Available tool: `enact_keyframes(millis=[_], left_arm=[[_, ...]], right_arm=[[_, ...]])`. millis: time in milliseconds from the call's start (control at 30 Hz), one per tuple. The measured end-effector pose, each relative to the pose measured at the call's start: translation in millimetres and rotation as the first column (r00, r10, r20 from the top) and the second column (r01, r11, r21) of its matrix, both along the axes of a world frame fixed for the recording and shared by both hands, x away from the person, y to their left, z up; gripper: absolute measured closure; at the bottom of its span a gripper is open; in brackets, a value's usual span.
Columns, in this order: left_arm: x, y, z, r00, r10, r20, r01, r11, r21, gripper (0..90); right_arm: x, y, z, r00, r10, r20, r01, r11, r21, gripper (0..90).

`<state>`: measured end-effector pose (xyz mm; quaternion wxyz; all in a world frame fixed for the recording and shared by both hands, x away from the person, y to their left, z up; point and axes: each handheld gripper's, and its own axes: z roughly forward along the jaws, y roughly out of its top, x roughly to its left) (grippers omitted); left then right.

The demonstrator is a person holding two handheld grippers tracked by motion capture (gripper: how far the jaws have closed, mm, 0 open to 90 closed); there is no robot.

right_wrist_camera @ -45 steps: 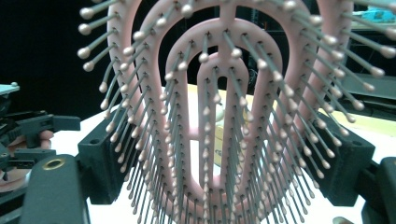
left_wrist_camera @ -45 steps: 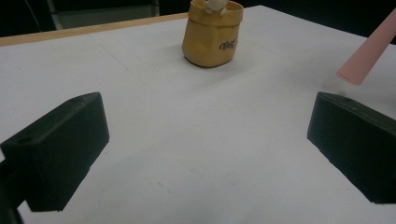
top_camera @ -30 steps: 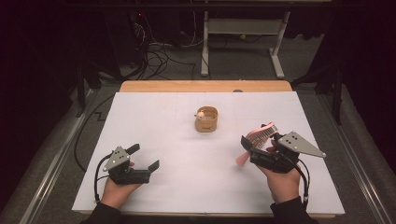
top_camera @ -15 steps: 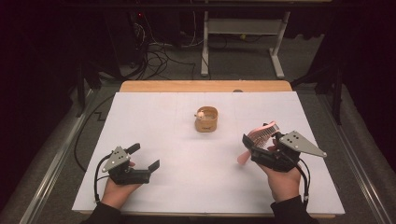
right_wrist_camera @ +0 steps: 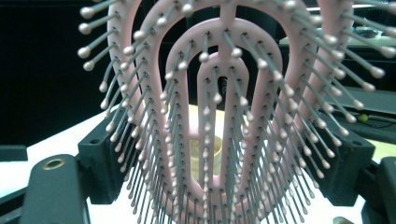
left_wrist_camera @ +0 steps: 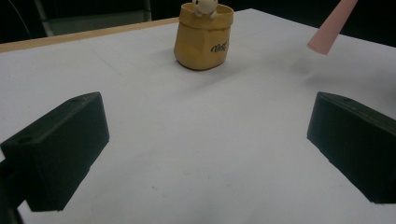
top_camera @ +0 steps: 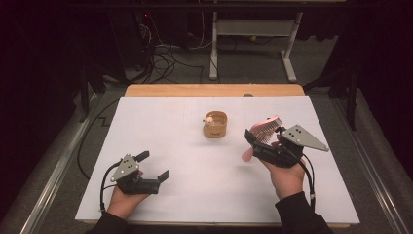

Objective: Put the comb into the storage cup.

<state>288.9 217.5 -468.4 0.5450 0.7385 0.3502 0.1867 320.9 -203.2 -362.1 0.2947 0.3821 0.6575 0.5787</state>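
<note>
Carrying step: right gripper (top_camera: 261,138) clamped on the pink hairbrush (top_camera: 265,129) — handle hanging below its fingers. Next, lower it toward the yellow cup (top_camera: 215,125) ahead. Left gripper (top_camera: 153,165) — jaws apart, idle.

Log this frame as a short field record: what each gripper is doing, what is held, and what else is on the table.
Right gripper: shut on the pink hairbrush, lifted off the table, bristles facing its camera
Brush handle: pink tip hangs down below the gripper, clear of the sheet
Left gripper: open, nothing between the jaws, low over the sheet
Small yellow pot: upright mid-table, a small pale figure at its rim, untouched
Surface: white sheet over a wooden table
</note>
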Motion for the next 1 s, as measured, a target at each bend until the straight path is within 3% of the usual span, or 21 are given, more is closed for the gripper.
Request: enact_keyframes(millis=[533, 1000], left_arm=[[-1.0, -4.4, -1.8, 0.9995, -0.032, -0.008, 0.032, 0.9995, 0.002, 0.0], [-0.2, -5.3, -3.0, 0.9981, -0.056, -0.026, 0.056, 0.9983, -0.016, 0.0]], right_arm=[[22.7, 17.4, 21.7, 0.9994, -0.018, 0.028, 0.018, 1.0, 0.0, 20.1], [31.9, 25.8, 38.4, 0.9982, -0.041, 0.044, 0.041, 0.999, 0.003, 20.1]])
